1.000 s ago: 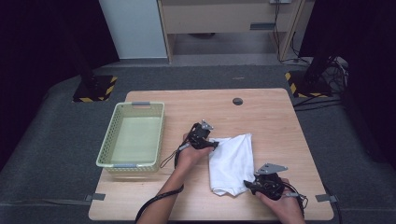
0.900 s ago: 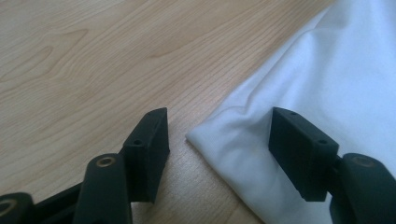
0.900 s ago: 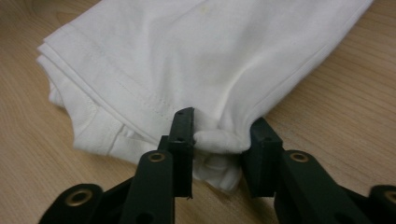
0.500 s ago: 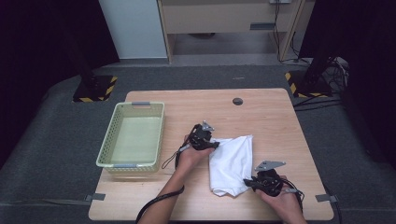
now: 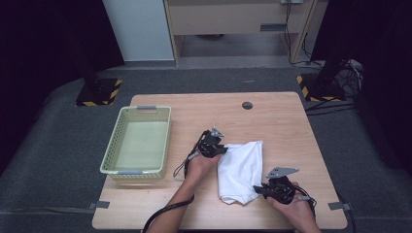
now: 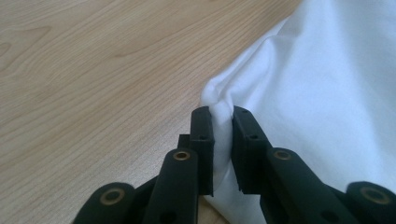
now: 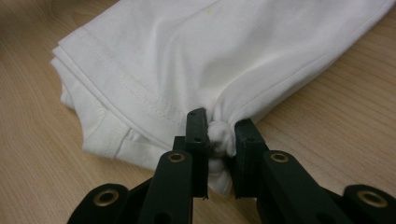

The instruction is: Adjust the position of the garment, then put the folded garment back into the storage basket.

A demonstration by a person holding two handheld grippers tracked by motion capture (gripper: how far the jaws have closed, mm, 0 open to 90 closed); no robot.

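My left gripper (image 5: 221, 150) has just been closing and its jaws now pinch white fabric (image 6: 327, 93). My right gripper (image 5: 259, 189) also clamps the fabric, with both forearms low over the table (image 5: 282, 121).

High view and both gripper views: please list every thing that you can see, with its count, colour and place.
garment: one, white, folded, on the table right of centre, pinched at two spots.
basket: one, pale green, on the left part of the table.
table: one, light wood, in the middle of the high view.
round hole: one, dark, near the far edge of the table.
floor mat: grey, around the table.
left gripper: one, black, fingers have just been closing and pinch the garment's far left edge.
right gripper: one, black, fingers shut on a bunch of the garment's near right edge.
hands: two, one behind each gripper.
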